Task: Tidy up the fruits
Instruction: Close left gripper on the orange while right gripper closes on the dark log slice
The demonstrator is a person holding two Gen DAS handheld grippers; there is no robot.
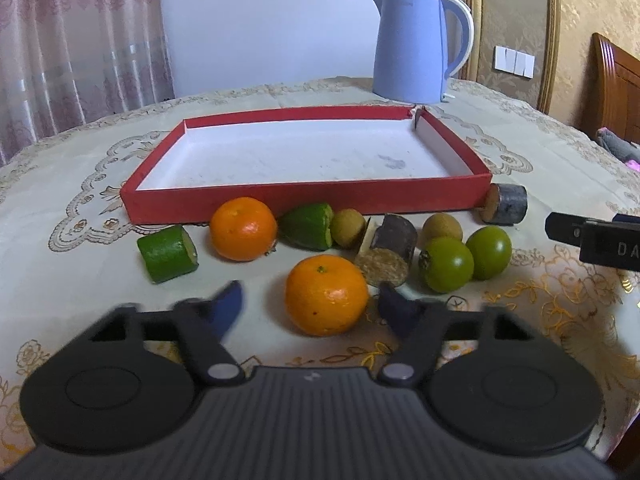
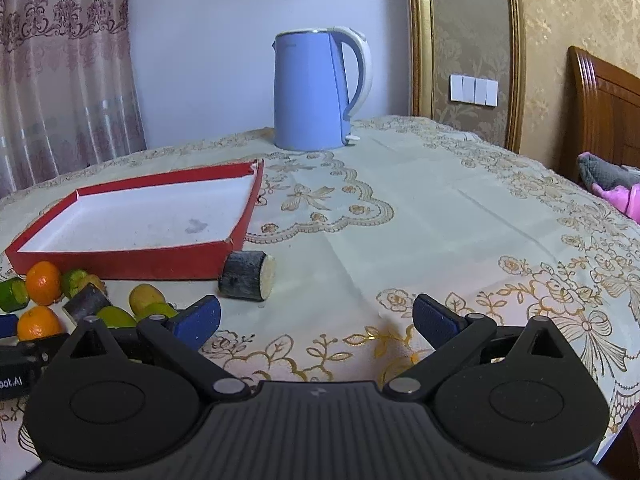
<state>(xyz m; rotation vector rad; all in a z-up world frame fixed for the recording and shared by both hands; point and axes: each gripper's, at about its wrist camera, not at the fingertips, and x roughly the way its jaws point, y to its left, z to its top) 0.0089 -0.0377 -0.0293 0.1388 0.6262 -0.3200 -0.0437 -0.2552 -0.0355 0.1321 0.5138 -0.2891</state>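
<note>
A near orange point(image 1: 326, 295) lies on the tablecloth between the blue pads of my left gripper point(image 1: 311, 305). The right pad is almost at its side and the left pad stands clearly off it, so this gripper is open. Behind it in a row are a second orange point(image 1: 243, 228), two green cut pieces point(image 1: 168, 254), two small brown fruits point(image 1: 347, 227), a dark cane piece point(image 1: 387, 254) and two green round fruits point(image 1: 446, 265). The red tray point(image 1: 304, 199) with a white floor holds nothing. My right gripper point(image 2: 318, 316) is open over bare cloth, to the right of the fruits.
A blue kettle point(image 1: 416, 46) stands behind the tray at the table's far side. Another dark cane piece point(image 2: 247, 276) lies at the tray's near right corner. A wooden chair point(image 2: 604, 116) with grey and pink cloth is past the table's right edge.
</note>
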